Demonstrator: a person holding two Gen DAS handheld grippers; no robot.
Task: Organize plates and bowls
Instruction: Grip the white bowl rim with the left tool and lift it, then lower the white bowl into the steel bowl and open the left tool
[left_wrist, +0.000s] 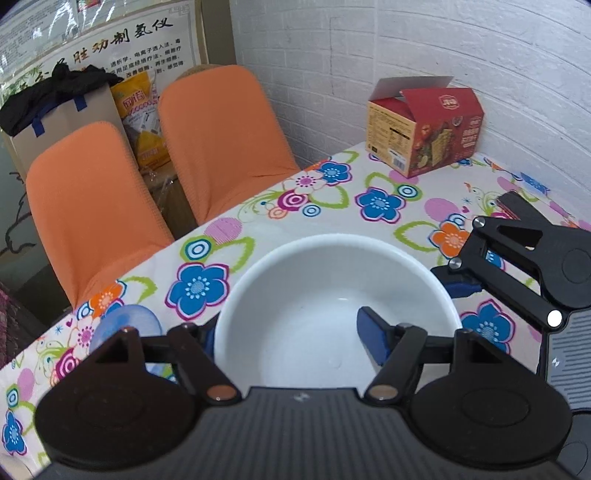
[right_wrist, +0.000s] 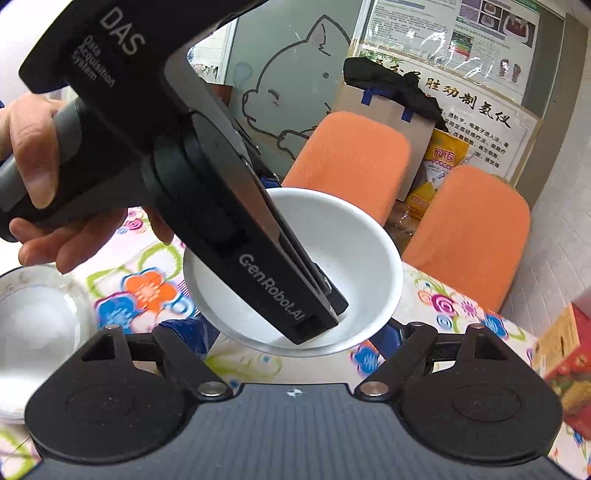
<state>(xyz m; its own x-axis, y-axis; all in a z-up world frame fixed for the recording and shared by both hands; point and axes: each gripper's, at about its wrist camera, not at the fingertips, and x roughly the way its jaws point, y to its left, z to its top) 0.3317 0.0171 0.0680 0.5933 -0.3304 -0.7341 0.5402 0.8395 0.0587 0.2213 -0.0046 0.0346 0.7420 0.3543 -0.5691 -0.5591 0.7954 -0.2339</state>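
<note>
A white bowl (left_wrist: 314, 295) sits on the flowered tablecloth (left_wrist: 376, 203), right in front of my left gripper (left_wrist: 290, 332). That gripper is open and straddles the bowl's left wall: one finger is outside the rim and the blue pad (left_wrist: 373, 339) is inside. In the right wrist view the same bowl (right_wrist: 351, 251) lies under the left gripper's black housing (right_wrist: 229, 236), which a hand (right_wrist: 33, 177) holds. My right gripper (right_wrist: 288, 334) is open, and the bowl's near rim lies between its fingers. A second white dish (right_wrist: 37, 325) shows blurred at the left.
A red carton (left_wrist: 424, 129) stands at the table's far corner by the white brick wall. Two orange chairs (left_wrist: 221, 140) line the far side of the table. A dark flat object (left_wrist: 517, 205) lies at the right. The carton (right_wrist: 565, 369) is close on the right.
</note>
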